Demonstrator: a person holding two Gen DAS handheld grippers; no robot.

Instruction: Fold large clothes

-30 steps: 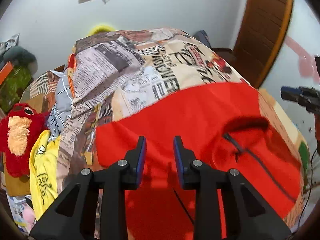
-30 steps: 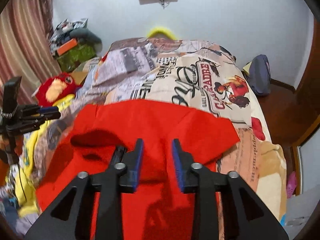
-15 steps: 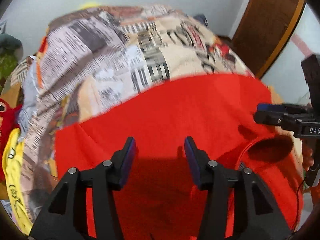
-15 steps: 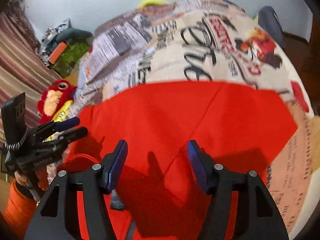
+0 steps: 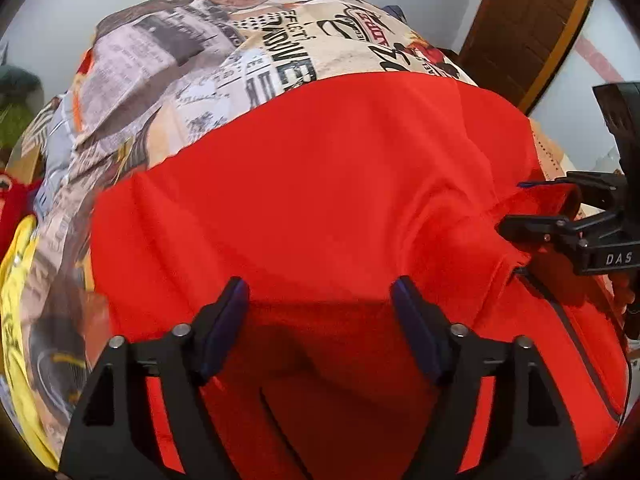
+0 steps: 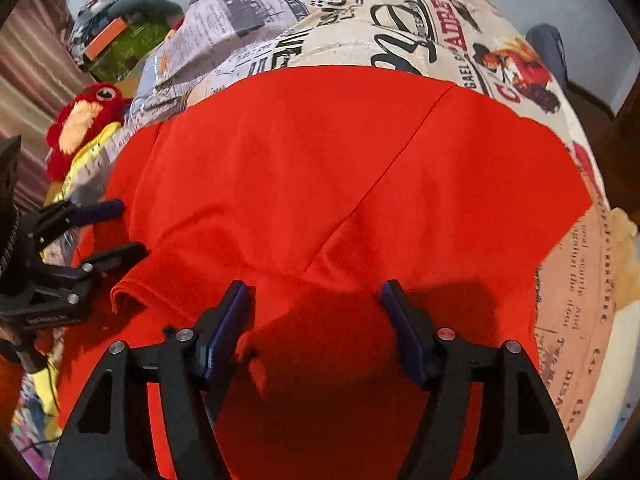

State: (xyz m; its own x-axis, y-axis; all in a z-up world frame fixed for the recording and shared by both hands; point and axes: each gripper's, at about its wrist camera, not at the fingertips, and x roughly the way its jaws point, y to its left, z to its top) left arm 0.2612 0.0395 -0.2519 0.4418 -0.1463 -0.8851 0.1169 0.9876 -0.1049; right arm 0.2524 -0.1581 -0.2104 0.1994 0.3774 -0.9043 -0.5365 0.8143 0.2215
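Left wrist view: left gripper and right gripper, jaws just opened wide and empty, hover over the red garment on the bed; closing now risks pinching several layers.

A large bright-red fabric garment lies spread across the newspaper-print bedcover, mostly flat, with a diagonal seam and a rumpled near edge.

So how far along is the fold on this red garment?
Early. Done: the red garment lies spread on the printed bedspread, one panel already lapped over along a diagonal edge. In hand: the left gripper and right gripper have just been opening, nothing pinched between the fingers. Left: the remaining folds into a compact stack.
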